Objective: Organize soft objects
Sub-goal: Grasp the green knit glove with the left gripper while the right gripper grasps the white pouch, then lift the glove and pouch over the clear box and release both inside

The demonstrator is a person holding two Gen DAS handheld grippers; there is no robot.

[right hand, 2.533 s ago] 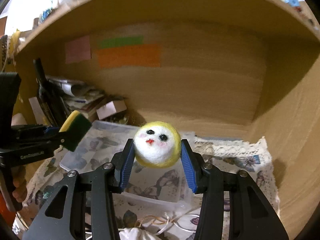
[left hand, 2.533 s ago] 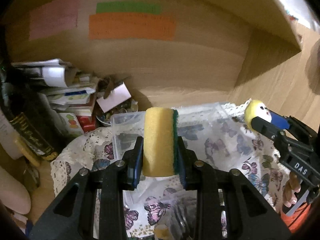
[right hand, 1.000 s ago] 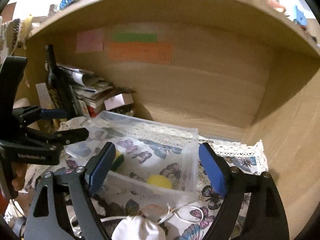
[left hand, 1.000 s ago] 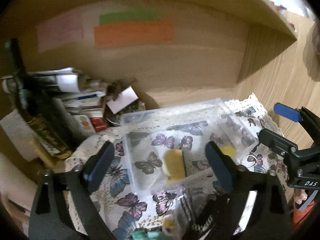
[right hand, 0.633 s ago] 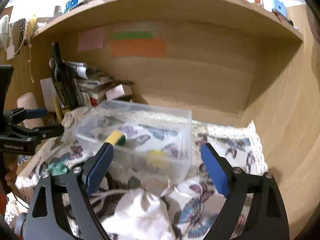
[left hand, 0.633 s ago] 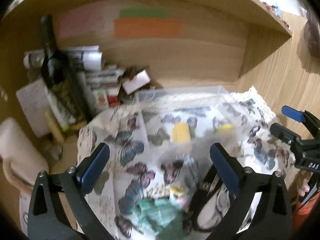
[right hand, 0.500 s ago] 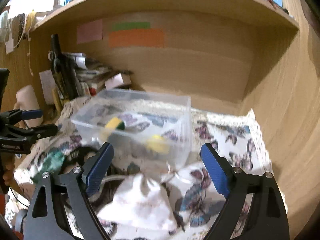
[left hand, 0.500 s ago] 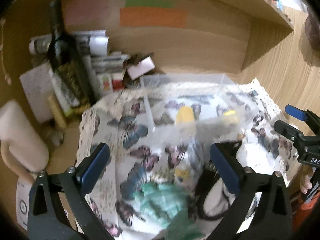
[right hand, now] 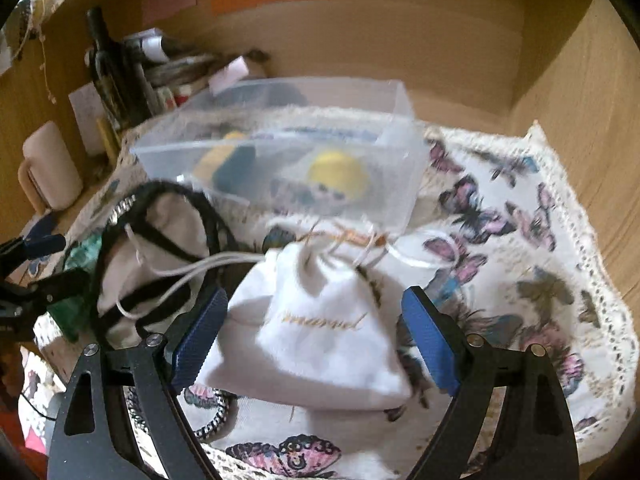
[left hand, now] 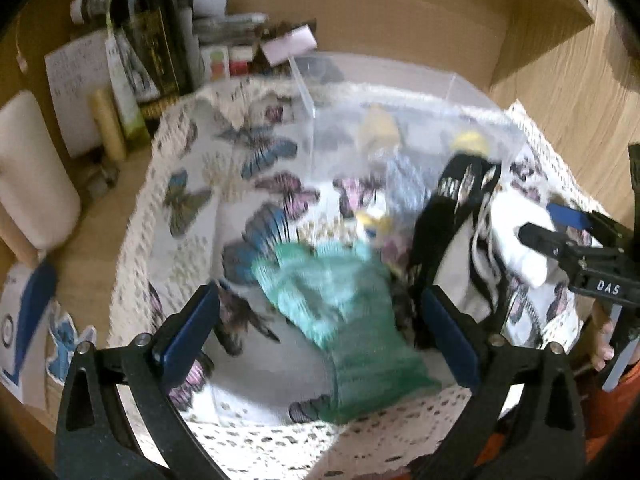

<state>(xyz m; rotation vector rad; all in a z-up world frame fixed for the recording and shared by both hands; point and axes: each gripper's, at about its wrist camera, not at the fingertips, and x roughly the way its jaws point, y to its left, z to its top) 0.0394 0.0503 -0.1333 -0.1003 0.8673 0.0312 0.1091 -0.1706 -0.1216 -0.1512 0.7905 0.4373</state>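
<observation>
My left gripper [left hand: 320, 332] is open and empty, its jaws either side of a green knit glove [left hand: 340, 312] lying on the butterfly cloth [left hand: 224, 176]. My right gripper [right hand: 314, 336] is open and empty, straddling a white drawstring pouch [right hand: 320, 328]. The clear plastic box [right hand: 396, 184] behind holds the yellow-green sponge [right hand: 228, 164] and the yellow felt ball [right hand: 338, 172]. The box [left hand: 400, 80] also shows in the left wrist view, with the sponge [left hand: 378, 128] and ball [left hand: 470, 140] blurred inside.
A black strap [left hand: 452, 208] and a beige bag with black cords [right hand: 160, 248] lie between glove and pouch. A dark bottle [left hand: 154, 36], papers and small boxes crowd the back left. A cream mug [right hand: 50, 168] stands left. Wooden walls close the back and right.
Both grippers let go of the sponge and ball, which now lie in the box. Both pulled back and dropped lower, the left over the glove, the right over the pouch.
</observation>
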